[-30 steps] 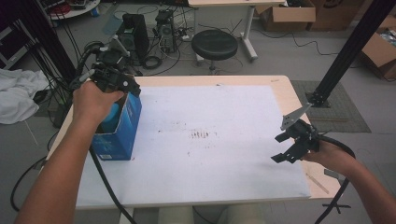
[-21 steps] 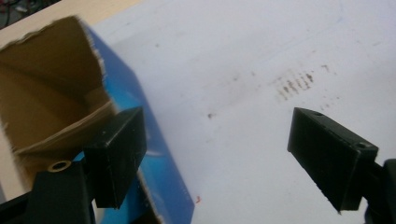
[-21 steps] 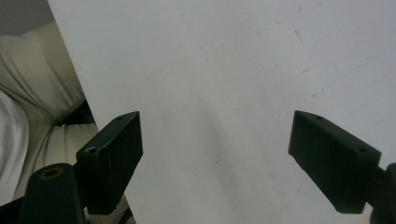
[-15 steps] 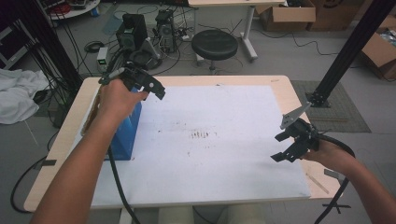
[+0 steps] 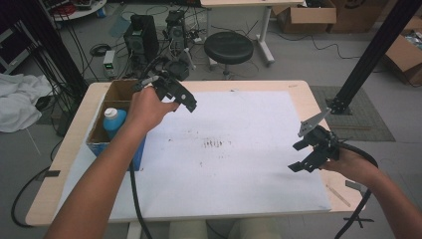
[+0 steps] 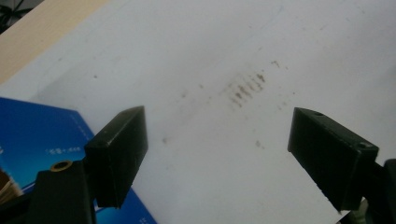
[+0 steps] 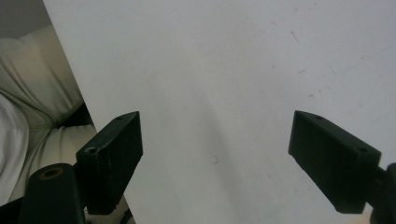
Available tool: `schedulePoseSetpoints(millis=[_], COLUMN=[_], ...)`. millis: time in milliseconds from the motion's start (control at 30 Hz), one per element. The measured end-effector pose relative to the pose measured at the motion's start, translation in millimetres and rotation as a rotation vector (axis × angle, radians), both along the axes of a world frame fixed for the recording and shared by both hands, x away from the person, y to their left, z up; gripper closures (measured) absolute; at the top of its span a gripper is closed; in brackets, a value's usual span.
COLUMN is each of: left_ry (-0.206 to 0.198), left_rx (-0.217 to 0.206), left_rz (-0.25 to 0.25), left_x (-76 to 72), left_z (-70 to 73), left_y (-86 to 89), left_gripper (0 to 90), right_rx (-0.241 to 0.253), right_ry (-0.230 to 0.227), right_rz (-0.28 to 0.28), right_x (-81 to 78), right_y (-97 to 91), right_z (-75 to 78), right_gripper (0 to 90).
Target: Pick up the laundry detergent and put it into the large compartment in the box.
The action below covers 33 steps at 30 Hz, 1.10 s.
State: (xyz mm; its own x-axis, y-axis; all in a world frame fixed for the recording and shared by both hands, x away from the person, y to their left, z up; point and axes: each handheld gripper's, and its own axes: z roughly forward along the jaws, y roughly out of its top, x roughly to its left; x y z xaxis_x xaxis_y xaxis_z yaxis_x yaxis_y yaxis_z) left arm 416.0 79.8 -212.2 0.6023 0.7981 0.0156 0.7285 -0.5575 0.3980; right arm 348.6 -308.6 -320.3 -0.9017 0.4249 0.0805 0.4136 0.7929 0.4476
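A blue open-topped box [image 5: 117, 144] stands upright at the table's [image 5: 298, 92] left edge; inside it a bottle [image 5: 114, 120] with a blue cap stands upright.

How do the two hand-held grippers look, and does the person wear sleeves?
Both are black. The left gripper and the right gripper each have two blocky jaws with small screw holes. A grey three-cornered plate sits on the right one. A thick black cable trails from each. The forearms are bare, with no sleeves in view.
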Motion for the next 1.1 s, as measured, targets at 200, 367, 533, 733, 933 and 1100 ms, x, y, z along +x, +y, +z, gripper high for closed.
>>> schedulePoseSetpoints(millis=[200,367,533,733,933,1100], left_ry=[0.020,0.036,0.048,0.051,0.047,0.046], left_rx=[0.021,0.028,0.046,0.054,0.061,0.061], left_rz=[-0.069,-0.125,-0.173,-0.190,-0.194,-0.192], left_x=[-0.3,-0.2,0.1,0.4,-0.1,-0.4], left_z=[-9.3,-16.6,-20.4,-22.3,-22.9,-23.2], left_y=[-20.5,-37.5,-53.2,-60.5,-60.6,-60.7], left_gripper=[20.7,20.5,20.7,21.0,21.1,21.2], right_rx=[0.000,-0.001,-0.004,-0.001,0.000,-0.001], right_ry=[-0.006,-0.006,-0.004,-0.009,-0.005,-0.004], right_rz=[0.000,0.004,-0.002,-0.004,-0.004,-0.003], right_x=[1.9,3.8,5.1,4.6,2.9,2.2], right_y=[-1.1,-0.8,-1.9,-2.3,-0.9,0.2], right_z=[2.5,2.0,2.2,3.7,4.3,4.6], right_gripper=[17.3,17.3,17.3,17.3,17.3,17.3])
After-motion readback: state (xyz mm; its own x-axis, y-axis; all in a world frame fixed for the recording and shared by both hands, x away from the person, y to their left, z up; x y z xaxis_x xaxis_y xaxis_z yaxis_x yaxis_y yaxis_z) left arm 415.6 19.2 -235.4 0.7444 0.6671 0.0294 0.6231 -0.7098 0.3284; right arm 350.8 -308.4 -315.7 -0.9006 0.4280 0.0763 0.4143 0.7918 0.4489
